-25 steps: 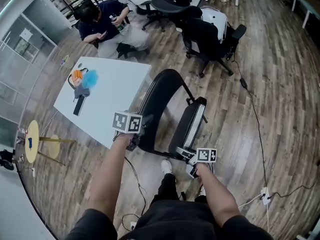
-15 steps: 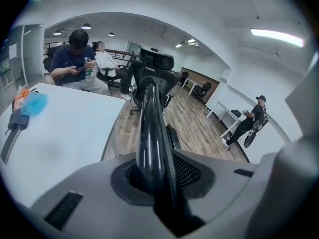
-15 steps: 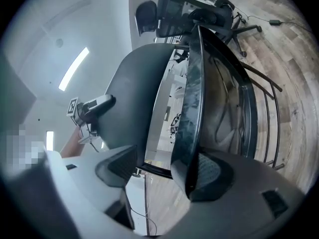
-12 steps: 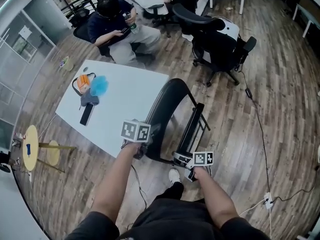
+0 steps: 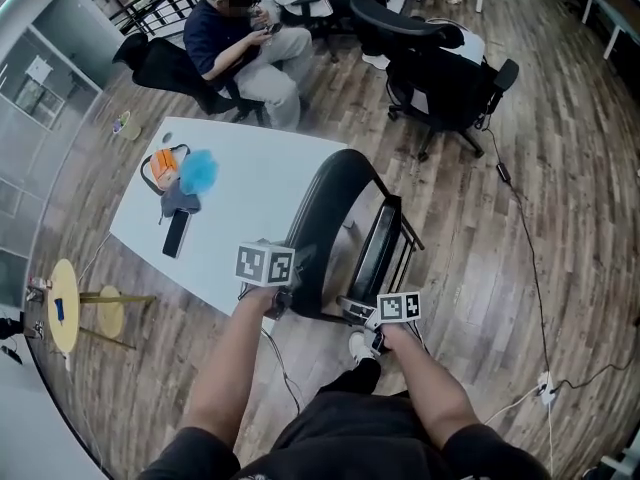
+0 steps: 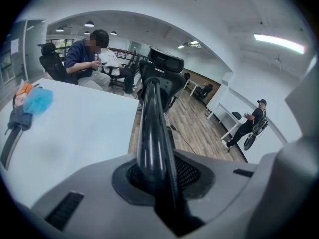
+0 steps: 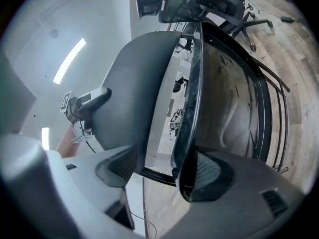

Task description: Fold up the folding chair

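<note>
The black folding chair [image 5: 325, 218] stands on the wood floor beside the white table, its seat [image 5: 378, 248] swung up close to the backrest. My left gripper [image 5: 283, 298] grips the backrest's curved rim [image 6: 152, 128]; its jaws are closing, with the rim running between the pads. My right gripper [image 5: 362, 313] is at the seat's near edge. In the right gripper view the seat rim [image 7: 192, 108] lies against one pad [image 7: 212, 176], while the other pad stands apart with a gap. The backrest [image 7: 134, 83] shows at the left there.
The white table [image 5: 250, 198] at the left carries an orange and blue bundle [image 5: 180, 173]. Black office chairs [image 5: 440, 68] and a seated person [image 5: 240, 38] are beyond. A cable [image 5: 525, 238] runs along the floor at the right. A yellow stool [image 5: 65, 293] stands far left.
The seat has swung closer to the backrest, so the chair is flatter. Both grippers have shifted with it, the right one toward the left gripper.
</note>
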`<state>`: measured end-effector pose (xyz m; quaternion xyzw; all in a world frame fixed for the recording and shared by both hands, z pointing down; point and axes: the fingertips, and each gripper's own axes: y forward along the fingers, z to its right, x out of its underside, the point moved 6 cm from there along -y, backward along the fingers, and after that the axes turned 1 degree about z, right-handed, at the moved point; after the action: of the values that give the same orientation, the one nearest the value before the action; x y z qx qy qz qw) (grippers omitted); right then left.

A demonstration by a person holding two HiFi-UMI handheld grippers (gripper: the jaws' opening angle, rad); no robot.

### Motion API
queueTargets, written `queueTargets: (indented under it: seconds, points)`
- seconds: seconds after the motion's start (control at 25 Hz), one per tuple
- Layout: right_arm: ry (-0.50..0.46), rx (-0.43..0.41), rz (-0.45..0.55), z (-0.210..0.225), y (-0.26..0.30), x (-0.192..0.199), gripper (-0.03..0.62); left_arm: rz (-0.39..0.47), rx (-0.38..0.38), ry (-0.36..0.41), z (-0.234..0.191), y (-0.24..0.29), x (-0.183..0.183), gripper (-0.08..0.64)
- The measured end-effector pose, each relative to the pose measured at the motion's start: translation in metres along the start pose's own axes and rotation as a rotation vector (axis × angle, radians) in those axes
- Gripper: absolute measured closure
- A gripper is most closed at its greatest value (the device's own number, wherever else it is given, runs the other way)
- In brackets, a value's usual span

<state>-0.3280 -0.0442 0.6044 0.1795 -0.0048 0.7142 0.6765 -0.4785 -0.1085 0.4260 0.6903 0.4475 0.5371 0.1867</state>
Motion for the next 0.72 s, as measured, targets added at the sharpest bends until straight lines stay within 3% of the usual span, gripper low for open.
queueTargets:
  seconds: [0.72]
  points:
    - [0.028, 0.027, -0.05, 0.001, 0.078, -0.008, 0.285, -0.017, -0.011, -0.015, -0.062, -0.007, 0.0, 0.48]
